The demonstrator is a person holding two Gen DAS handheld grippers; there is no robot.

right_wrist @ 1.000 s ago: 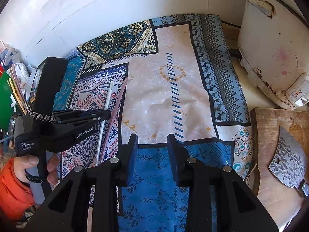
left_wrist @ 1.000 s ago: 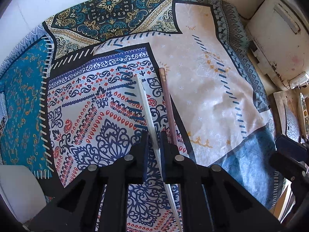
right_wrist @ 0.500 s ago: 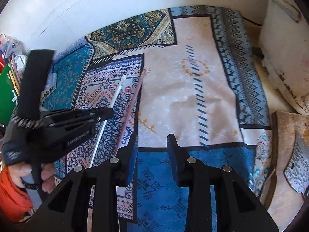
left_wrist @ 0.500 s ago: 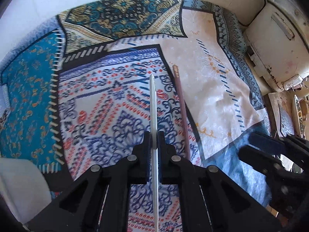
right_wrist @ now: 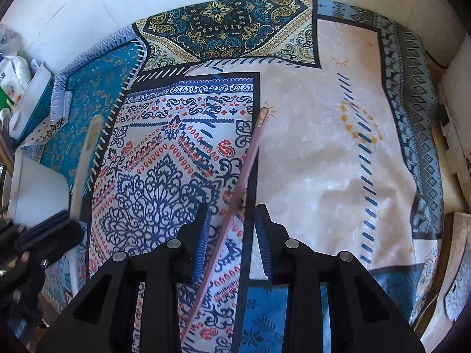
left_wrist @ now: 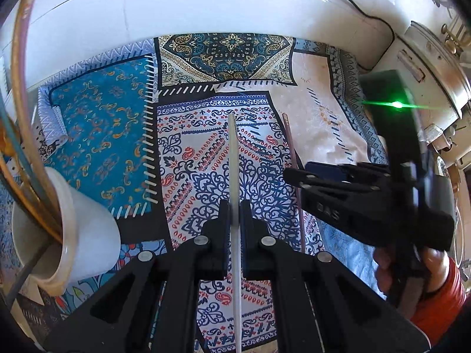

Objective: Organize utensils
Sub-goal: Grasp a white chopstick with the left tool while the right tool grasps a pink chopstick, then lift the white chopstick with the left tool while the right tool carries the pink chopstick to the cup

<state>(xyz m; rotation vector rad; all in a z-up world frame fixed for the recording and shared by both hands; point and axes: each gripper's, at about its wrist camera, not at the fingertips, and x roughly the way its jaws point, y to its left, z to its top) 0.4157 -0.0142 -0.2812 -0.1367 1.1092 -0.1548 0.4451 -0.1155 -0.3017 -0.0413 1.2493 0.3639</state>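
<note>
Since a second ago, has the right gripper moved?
Yes. The right gripper has shifted left across the cloth and now straddles the brown chopstick.

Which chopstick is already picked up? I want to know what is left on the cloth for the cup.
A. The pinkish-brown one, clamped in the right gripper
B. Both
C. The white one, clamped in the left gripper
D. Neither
C. The left gripper has its jaws shut on the white chopstick, while the pinkish-brown chopstick lies on the patterned cloth between the open jaws of the right gripper, which do not touch it.
</note>
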